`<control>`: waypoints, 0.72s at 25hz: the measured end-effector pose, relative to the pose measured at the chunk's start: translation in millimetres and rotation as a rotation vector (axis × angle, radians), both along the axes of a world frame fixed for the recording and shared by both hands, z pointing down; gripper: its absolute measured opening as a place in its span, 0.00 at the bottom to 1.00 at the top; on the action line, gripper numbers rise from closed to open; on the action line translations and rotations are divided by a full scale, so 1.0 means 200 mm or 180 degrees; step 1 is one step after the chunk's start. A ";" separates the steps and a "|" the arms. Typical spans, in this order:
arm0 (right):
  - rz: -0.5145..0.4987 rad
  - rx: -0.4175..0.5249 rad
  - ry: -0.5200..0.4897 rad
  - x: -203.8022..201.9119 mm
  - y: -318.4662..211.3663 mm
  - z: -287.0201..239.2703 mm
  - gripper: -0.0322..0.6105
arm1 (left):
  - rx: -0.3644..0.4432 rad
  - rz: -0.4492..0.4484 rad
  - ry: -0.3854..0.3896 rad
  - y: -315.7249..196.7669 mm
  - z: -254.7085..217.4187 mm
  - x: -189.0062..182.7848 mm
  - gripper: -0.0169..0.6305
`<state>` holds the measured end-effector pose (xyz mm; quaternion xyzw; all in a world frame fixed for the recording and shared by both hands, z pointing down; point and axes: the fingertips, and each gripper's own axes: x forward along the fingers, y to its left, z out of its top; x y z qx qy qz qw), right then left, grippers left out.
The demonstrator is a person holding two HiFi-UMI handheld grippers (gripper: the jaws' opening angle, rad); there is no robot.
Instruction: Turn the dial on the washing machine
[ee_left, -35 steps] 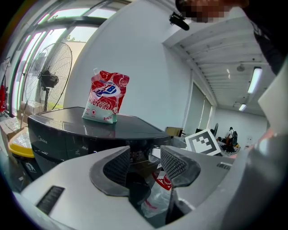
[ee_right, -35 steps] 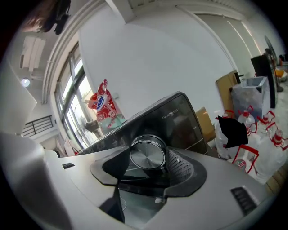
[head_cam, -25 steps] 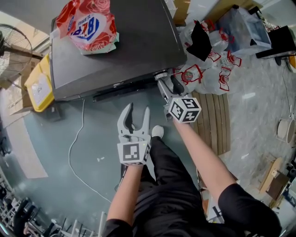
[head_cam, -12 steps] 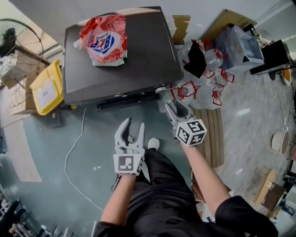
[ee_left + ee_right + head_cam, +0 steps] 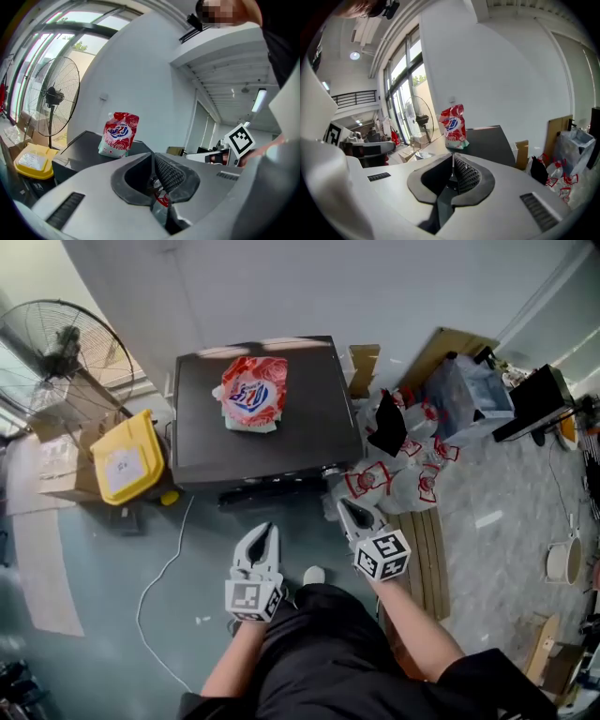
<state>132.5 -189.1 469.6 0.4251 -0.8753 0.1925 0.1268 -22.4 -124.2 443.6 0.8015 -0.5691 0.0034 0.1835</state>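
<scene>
Two grippers held low over the bluish-grey floor (image 5: 112, 549), side by side, both apart from the washing machine (image 5: 314, 427) and touching nothing. On the left side, the left gripper (image 5: 268, 529), pointing at the middle of the machine front, jaws closing with the pads meeting and nothing between them. A little nearer to the machine, the right gripper (image 5: 345, 505), just before the right front corner, jaws pressed together and also empty. At the right end of the dark front strip, the dial (image 5: 329, 468), very small from above and hard to make out, near the tip of the right gripper but apart from it. On the dark flat top of the machine, toward the back, a red and white pouch (image 5: 253, 393) with a blue label, seen upright in both gripper views. Left of the machine, a yellow bin (image 5: 127, 465) beside a cardboard box (image 5: 56, 474), and behind them a standing fan (image 5: 66, 352). Right of the machine, a heap of white plastic bags (image 5: 398, 484) with red print and a wooden pallet (image 5: 427, 531) on the floor. From the machine toward the person, a white cable (image 5: 164, 563) lying loose on the floor. Below the grippers, bare forearms, black trousers and one white shoe (image 5: 315, 575).
</scene>
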 end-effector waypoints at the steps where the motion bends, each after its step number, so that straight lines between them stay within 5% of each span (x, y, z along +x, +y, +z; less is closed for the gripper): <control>1: -0.0020 0.0046 0.0001 -0.02 0.01 -0.05 0.06 | 0.0011 -0.0007 0.0007 0.00 -0.04 -0.03 0.06; 12: 0.0095 0.0763 0.0066 -0.16 -0.08 -0.58 0.06 | 0.0363 -0.0082 -0.0377 -0.15 -0.48 -0.39 0.04; 18: 0.0402 0.0870 0.0158 -0.13 -0.13 -0.65 0.05 | 0.0425 -0.0074 -0.0420 -0.26 -0.57 -0.50 0.03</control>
